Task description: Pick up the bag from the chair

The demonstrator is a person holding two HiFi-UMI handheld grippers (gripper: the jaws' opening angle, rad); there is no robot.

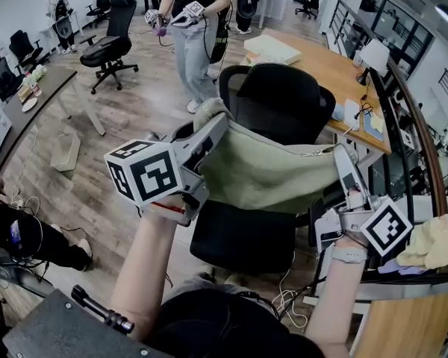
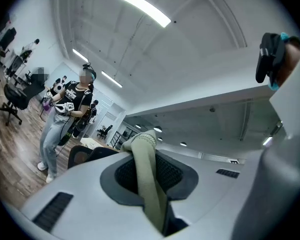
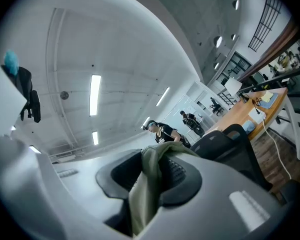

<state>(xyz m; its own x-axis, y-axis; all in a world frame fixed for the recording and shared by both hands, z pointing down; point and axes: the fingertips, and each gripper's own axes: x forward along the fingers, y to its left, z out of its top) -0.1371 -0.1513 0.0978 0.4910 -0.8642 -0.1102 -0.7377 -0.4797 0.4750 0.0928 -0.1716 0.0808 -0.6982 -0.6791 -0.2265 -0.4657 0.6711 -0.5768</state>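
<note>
Green bag [image 1: 261,171] hung between two tools over a black chair [image 1: 282,99].

The left tool [image 1: 218,125] is clamped on a fold of fabric at the bag's left end, and its own view shows the cloth running up between its jaws. The right tool [image 1: 342,156] is clamped the same way on the bag's right end. The bag sags in a shallow curve between them, in front of the backrest and above the seat. Whether its bottom touches the seat cannot be told. Beyond the chair is a wooden surface [image 1: 321,66], and a person [image 1: 198,28] stands farther back on the floor.
</note>
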